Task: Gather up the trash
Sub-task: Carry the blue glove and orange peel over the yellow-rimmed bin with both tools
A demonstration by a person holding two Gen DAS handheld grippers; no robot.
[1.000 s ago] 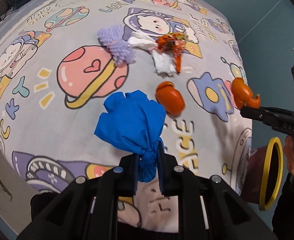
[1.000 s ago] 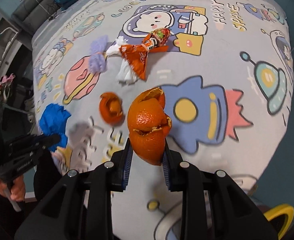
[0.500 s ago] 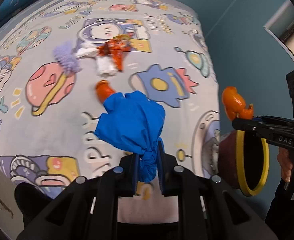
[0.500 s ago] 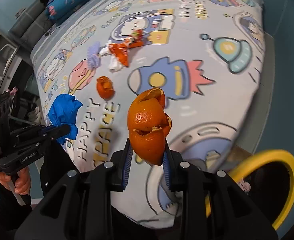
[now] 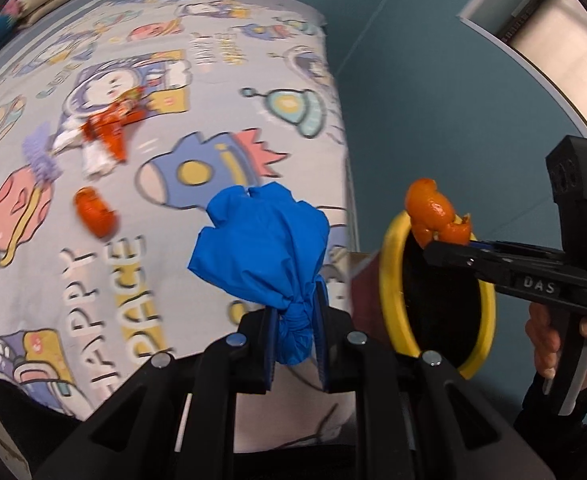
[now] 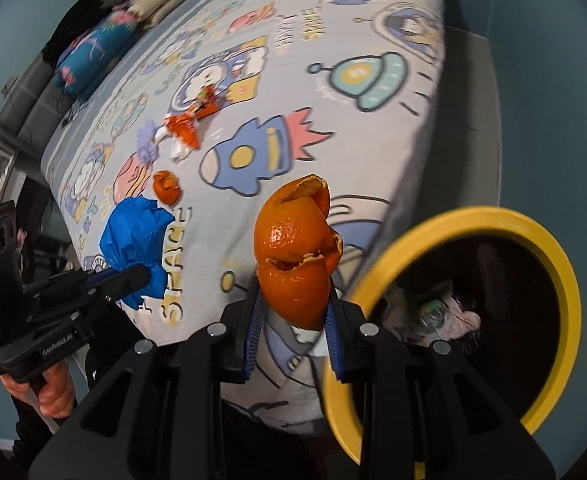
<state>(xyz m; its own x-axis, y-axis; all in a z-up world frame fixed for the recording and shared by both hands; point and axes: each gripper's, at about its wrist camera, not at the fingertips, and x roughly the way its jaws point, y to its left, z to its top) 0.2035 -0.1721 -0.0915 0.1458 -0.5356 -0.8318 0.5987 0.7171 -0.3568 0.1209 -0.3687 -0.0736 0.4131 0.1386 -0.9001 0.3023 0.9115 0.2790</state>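
Holding one piece of trash in each hand, I see several ways this can go wrong. My left gripper (image 5: 295, 344) is closed almost fully on the knotted end of a crumpled blue glove (image 5: 261, 248), and most of the glove hangs free above the jaws, over the edge of the bed (image 5: 221, 80). My right gripper (image 6: 291, 320) is closed, a little wider, on an orange peel (image 6: 297, 252), and in the left view this peel sits just at the yellow rim of the trash bin (image 6: 493, 216). The bin stands on the floor just beside the bed corner and already has some waste inside. The peel is curled and cracked, so I judge it can break or slip between the pads, and a piece may fall outside the rim. The loose glove may catch on the rim or unfold and land on the floor if I release it too early. Both grippers are near each other, so they may collide over the opening. On the bed, another orange peel (image 5: 95, 216), an orange wrapper (image 5: 111, 132), white tissue (image 5: 97, 162) and a purple fluffy item (image 5: 41, 156) remain to collect.
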